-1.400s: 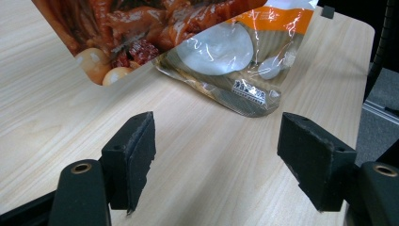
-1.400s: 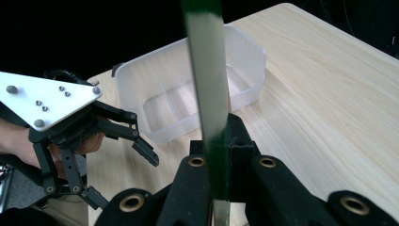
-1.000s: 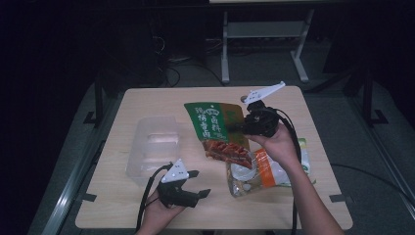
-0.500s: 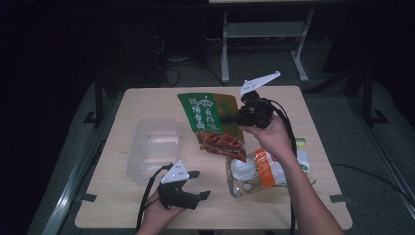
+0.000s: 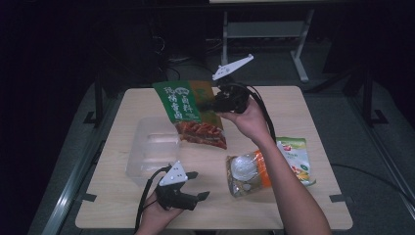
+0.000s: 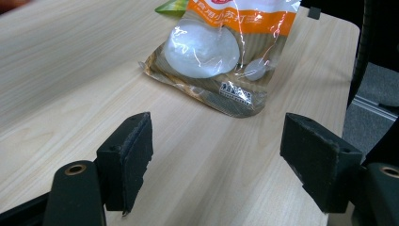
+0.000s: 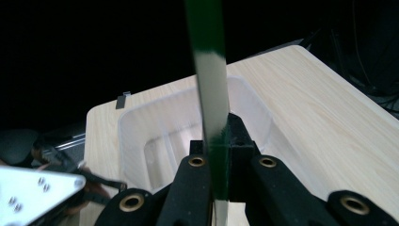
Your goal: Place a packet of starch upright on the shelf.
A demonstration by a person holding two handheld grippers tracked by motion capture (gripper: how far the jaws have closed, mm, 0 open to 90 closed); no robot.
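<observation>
My right gripper (image 5: 211, 104) is shut on the edge of a green and red snack bag (image 5: 191, 112), which hangs in the air over the middle of the table. In the right gripper view the bag (image 7: 210, 94) shows edge-on, pinched between the jaws, with the clear plastic bin (image 7: 155, 136) beyond it. My left gripper (image 5: 199, 185) rests near the table's front edge, jaws open with nothing between them. In the left gripper view its fingers (image 6: 127, 157) frame bare table, and an orange and clear snack bag (image 6: 221, 52) lies ahead of them.
The clear plastic bin (image 5: 147, 152) stands on the left half of the wooden table (image 5: 313, 112). The orange and clear bag (image 5: 247, 171) lies right of centre, with a green and white bag (image 5: 296, 156) beside it at the right edge.
My right gripper has carried the green and red bag up and to the left, toward the bin. The left gripper has stayed in place.
</observation>
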